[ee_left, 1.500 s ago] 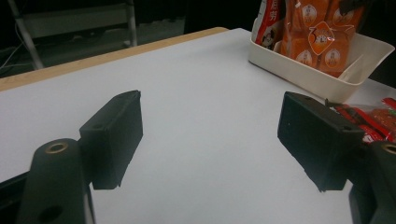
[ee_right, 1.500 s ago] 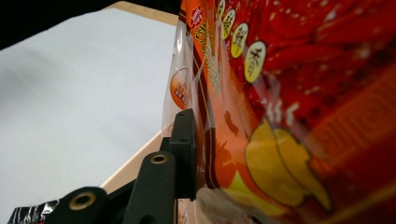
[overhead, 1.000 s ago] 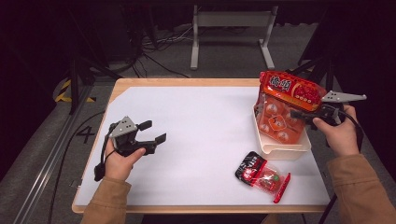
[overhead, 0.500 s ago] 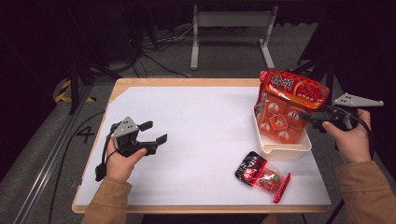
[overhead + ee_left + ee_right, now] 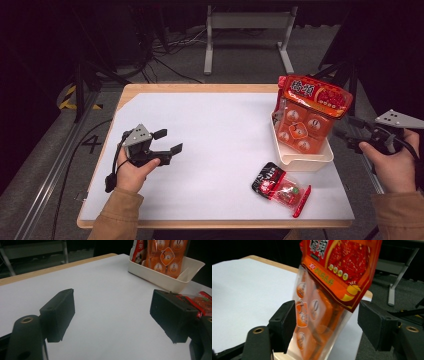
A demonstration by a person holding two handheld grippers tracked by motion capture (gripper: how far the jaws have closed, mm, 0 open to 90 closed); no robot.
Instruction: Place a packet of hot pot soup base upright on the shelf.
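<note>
The right gripper (image 5: 325, 325) is held with its jaws wide apart, nothing clamped between them. Just beyond the fingertips (image 5: 287, 315), in the gap as seen from the right gripper view, an orange bag (image 5: 322, 302) stands nearly upright, tilted a little. Its lower part is clear film, and orange packets with round labels are seen through it; its top is a red and orange header printed with large characters (the print is not readable here). In the high view the right gripper (image 5: 352, 135) is held off the table's right edge, near the bag (image 5: 307, 117) but apart from it.

The bag is stood in a white bin (image 5: 305, 160) at the table's right side, its foot inside the bin and its top well above the rim. Nothing else can be made out in the bin.

The left gripper (image 5: 112, 312) is likewise held open, with bare white table (image 5: 105, 290) between its fingers. Beyond its right fingertip a small red pouch (image 5: 200, 302) lies flat on the table, and farther off the bin (image 5: 165, 280) with the bag (image 5: 162, 255) is seen. In the high view the left gripper (image 5: 167, 141) is held over the table's left side, well apart from the pouch (image 5: 280, 187), which lies just in front of the bin.
</note>
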